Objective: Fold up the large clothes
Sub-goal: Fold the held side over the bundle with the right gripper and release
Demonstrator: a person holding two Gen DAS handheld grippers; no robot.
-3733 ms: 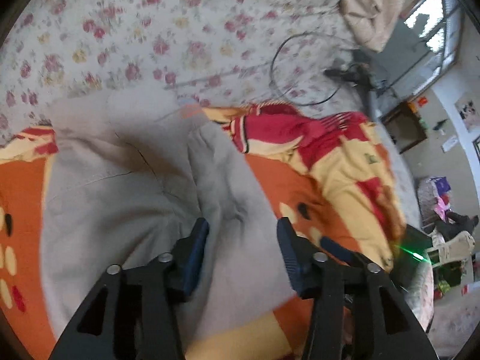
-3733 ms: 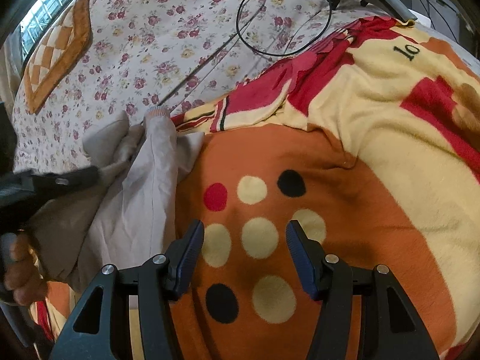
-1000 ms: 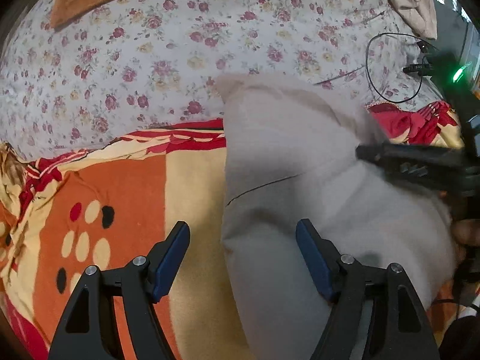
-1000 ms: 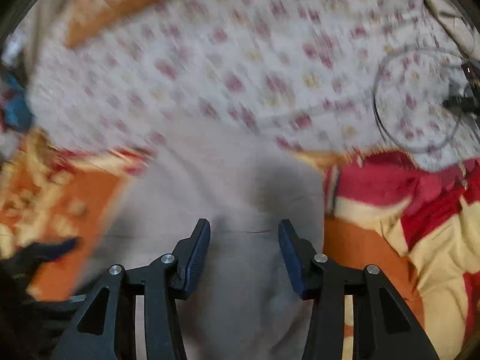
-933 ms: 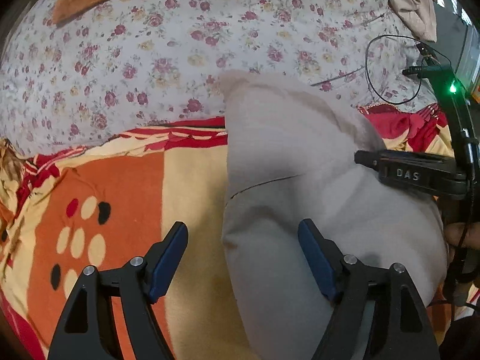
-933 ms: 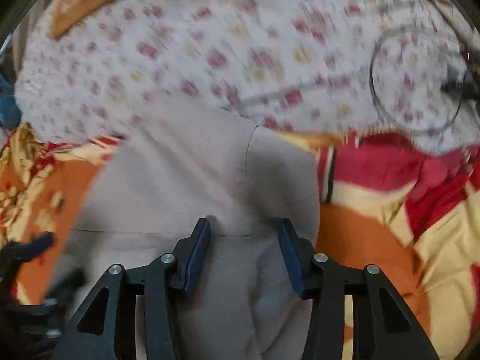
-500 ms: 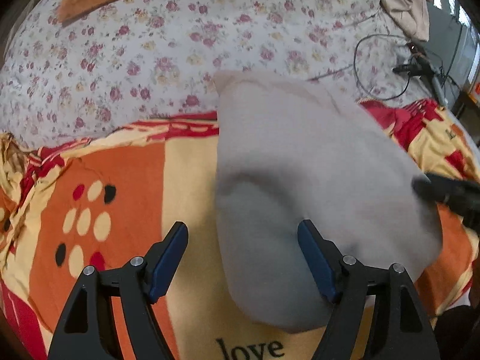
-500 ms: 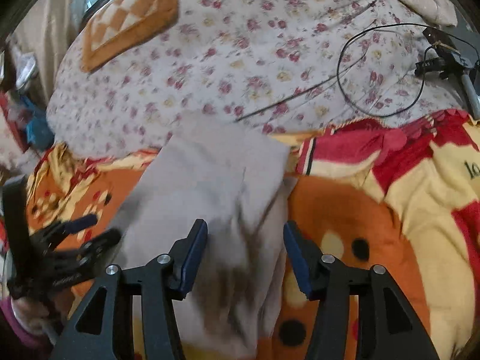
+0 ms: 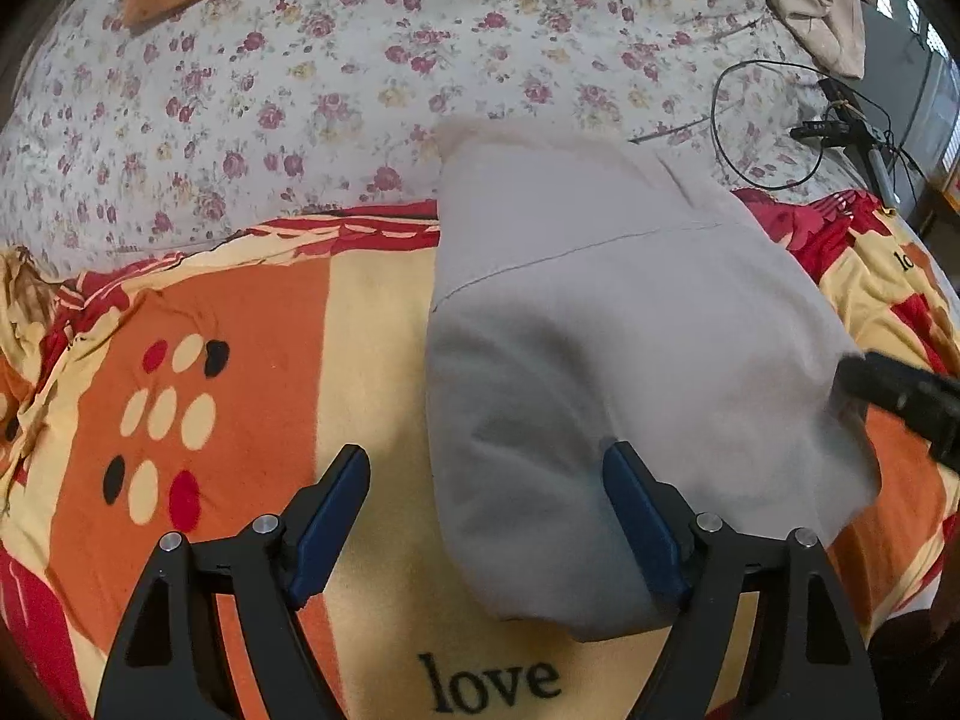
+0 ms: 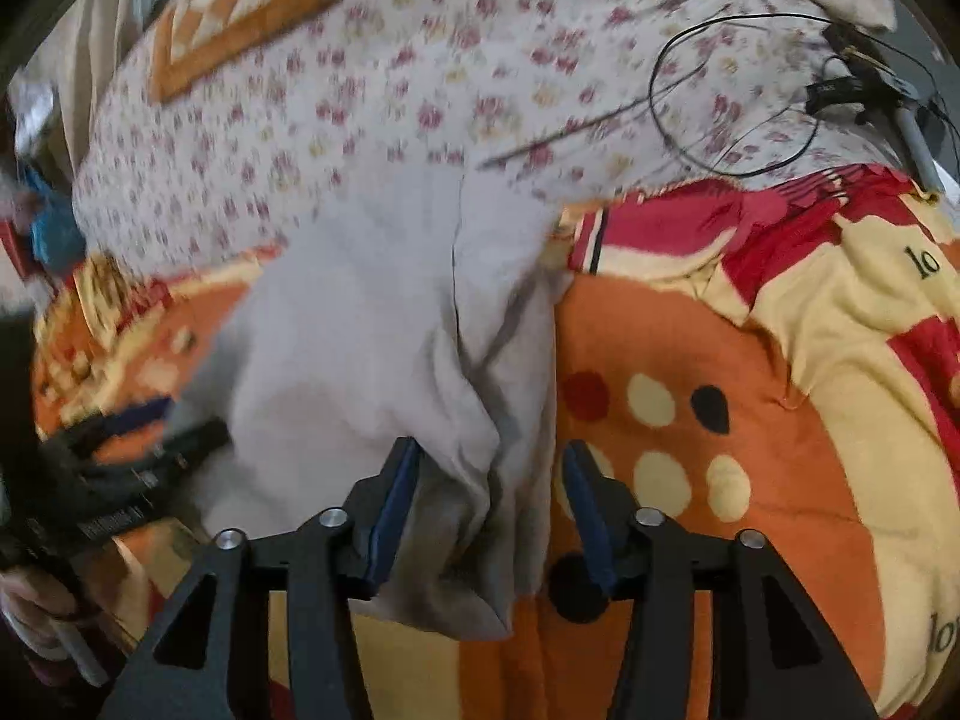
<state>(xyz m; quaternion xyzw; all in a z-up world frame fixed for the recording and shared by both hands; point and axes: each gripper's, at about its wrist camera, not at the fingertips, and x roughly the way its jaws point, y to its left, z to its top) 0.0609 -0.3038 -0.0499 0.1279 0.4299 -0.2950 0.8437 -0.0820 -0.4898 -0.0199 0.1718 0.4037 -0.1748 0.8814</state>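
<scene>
Garment: grey cotton garment point(image 9: 606, 348), folded into a long pad, lies on the orange-and-yellow fleece blanket point(image 9: 252, 324) on the bed.
Long axis: runs away from me toward the floral sheet point(image 9: 300, 72).
My left claw point(image 9: 483, 516): spread wide, straddling the near-left edge, empty.
My right claw point(image 10: 489, 510): jaws just opening, near-right corner loose between them, nearer.

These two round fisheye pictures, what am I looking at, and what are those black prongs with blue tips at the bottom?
Each picture comes from a camera on a hand-held claw; a person holds one in each hand. The prongs are that claw's two fingers. In the left view, the left claw stands open over the edge of a folded grey cloth garment, gripping nothing. In the blurred right view, the right claw has just been opening, with a fold of the garment between its fingers. The garment lies on an orange, yellow and red patterned blanket, partly over a flowered bedsheet.
</scene>
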